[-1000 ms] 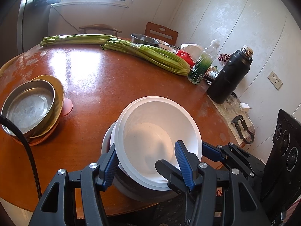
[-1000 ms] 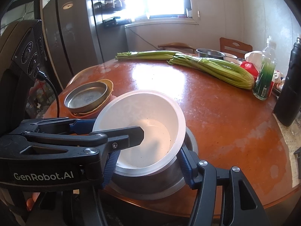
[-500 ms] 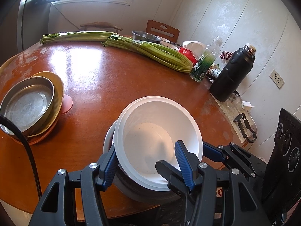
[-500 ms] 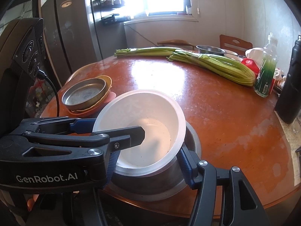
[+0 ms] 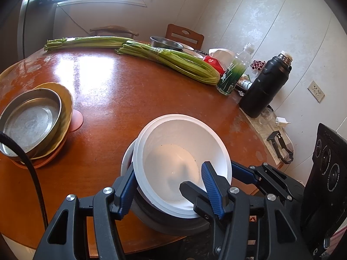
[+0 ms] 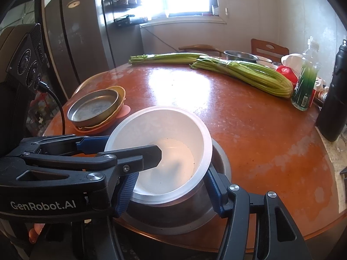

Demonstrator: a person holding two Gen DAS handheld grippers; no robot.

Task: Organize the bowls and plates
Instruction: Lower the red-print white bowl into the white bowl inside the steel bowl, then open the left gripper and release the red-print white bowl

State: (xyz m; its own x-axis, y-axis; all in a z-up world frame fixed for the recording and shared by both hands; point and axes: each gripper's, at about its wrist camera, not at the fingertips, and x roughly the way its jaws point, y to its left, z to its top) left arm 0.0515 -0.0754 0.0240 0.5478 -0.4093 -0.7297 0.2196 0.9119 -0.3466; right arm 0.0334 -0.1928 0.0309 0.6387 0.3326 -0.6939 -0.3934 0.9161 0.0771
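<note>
A white bowl (image 5: 180,151) is nested in a steel bowl (image 5: 173,223) at the near edge of the round brown table (image 5: 130,91). My left gripper (image 5: 169,186) straddles the near wall of the white bowl, one finger outside left, one inside. My right gripper (image 6: 171,186) straddles the stack from the other side, its right finger outside the steel bowl (image 6: 173,216) and its left finger by the white bowl (image 6: 160,151). A steel pan (image 5: 28,121) sits in a yellow plate (image 5: 65,99) on a pink plate (image 5: 77,119) at left.
Two celery bundles (image 5: 173,60) lie across the far side. A steel bowl (image 5: 166,42), a clear bottle (image 5: 234,69), a red packet (image 5: 211,61) and a black flask (image 5: 266,84) stand at the far right. A wall and an outlet (image 5: 315,87) are at right.
Both grippers and the bowl stack have drawn slightly back toward the near table edge. The grip on the bowls looks the same.
</note>
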